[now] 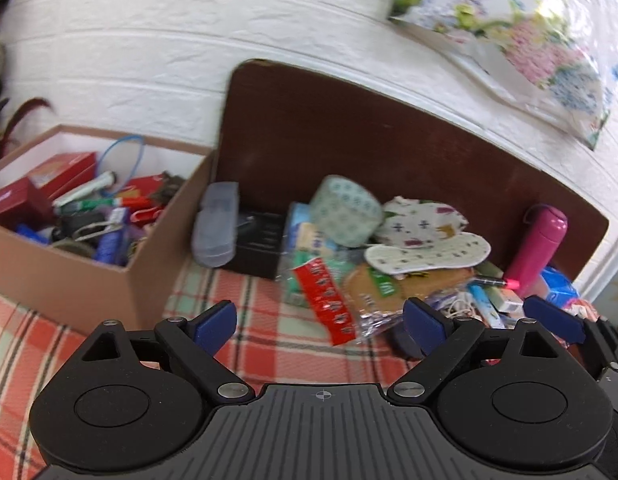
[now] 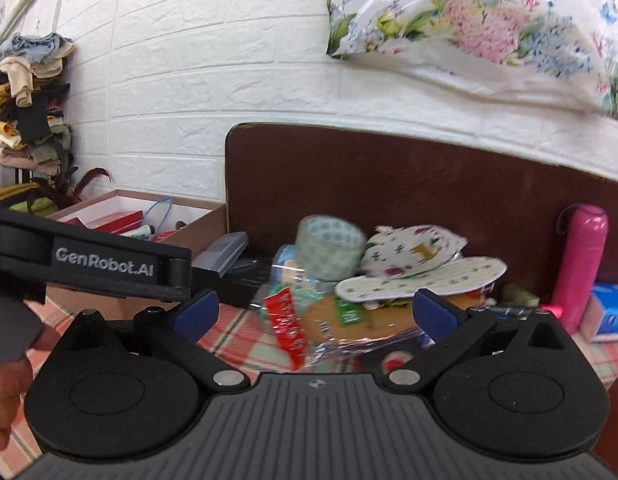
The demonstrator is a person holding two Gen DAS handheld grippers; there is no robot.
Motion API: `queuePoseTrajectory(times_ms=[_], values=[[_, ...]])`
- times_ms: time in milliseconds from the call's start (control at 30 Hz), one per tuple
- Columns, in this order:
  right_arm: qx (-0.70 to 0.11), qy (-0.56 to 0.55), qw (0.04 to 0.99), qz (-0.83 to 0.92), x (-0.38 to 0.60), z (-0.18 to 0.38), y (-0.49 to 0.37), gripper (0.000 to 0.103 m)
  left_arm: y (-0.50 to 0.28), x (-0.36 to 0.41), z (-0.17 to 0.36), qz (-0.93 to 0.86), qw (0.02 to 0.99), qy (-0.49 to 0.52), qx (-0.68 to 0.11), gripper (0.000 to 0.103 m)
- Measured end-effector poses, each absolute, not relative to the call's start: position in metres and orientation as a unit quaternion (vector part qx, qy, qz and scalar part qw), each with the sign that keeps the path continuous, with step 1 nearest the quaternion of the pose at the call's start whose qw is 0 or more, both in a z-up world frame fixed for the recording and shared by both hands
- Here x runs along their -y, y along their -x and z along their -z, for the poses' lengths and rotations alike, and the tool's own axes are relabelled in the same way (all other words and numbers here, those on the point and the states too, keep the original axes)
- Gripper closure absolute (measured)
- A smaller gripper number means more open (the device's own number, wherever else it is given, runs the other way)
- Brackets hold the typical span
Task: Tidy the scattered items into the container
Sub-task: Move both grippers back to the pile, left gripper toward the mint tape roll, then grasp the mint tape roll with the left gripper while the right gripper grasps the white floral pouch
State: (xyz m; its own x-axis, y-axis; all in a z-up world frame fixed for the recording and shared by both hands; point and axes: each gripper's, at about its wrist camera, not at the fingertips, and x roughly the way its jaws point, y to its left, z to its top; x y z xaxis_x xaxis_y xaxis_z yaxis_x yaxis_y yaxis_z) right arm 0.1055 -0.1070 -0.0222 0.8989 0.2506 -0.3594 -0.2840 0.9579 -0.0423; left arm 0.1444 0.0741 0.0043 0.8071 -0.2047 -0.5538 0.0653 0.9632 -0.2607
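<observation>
Both claws wide, nothing between the pads: left gripper point(image 1: 319, 326), right gripper point(image 2: 315, 310). Cardboard box point(image 1: 69, 276) sits far left on the plaid cloth point(image 1: 269, 344), already part-filled. Scattered pile point(image 1: 349, 264) lies right of it against the brown board point(image 1: 349, 140); pink bottle point(image 1: 539, 244) far right.

White brick wall point(image 2: 157, 80) — dark headboard point(image 2: 389, 184)

The only legible lettering was "GenRobot.AI", in pale letters on the black body of the left gripper point(image 2: 315, 314), toward nine o'clock in the right wrist view. Print on the red packet point(image 2: 287, 326) and green label point(image 2: 351, 312) was too blurred to read.
</observation>
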Motion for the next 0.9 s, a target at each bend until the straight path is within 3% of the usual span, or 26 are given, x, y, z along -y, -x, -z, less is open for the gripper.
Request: queuePoseTrajectory(times_ms=[500,667,833,900], values=[[-0.176,0.019,0.976,-0.129,0.167,0.039,-0.184,0.001,-0.242,-0.035,0.008,0.066,0.939,0.126,-0.313,0.007],[-0.166,-0.002,0.977,-0.136,0.180,0.049,-0.226,0.002,-0.294,-0.036,0.022,0.047,0.933,0.140,-0.329,0.020],[-0.149,0.063,0.977,-0.141,0.165,0.061,-0.250,0.005,-0.325,-0.032,0.037,0.043,0.926,0.135,-0.349,0.027],[-0.144,0.081,0.976,-0.143,0.159,0.065,-0.255,0.005,-0.331,-0.031,0.039,0.043,0.928,0.129,-0.347,0.026]])
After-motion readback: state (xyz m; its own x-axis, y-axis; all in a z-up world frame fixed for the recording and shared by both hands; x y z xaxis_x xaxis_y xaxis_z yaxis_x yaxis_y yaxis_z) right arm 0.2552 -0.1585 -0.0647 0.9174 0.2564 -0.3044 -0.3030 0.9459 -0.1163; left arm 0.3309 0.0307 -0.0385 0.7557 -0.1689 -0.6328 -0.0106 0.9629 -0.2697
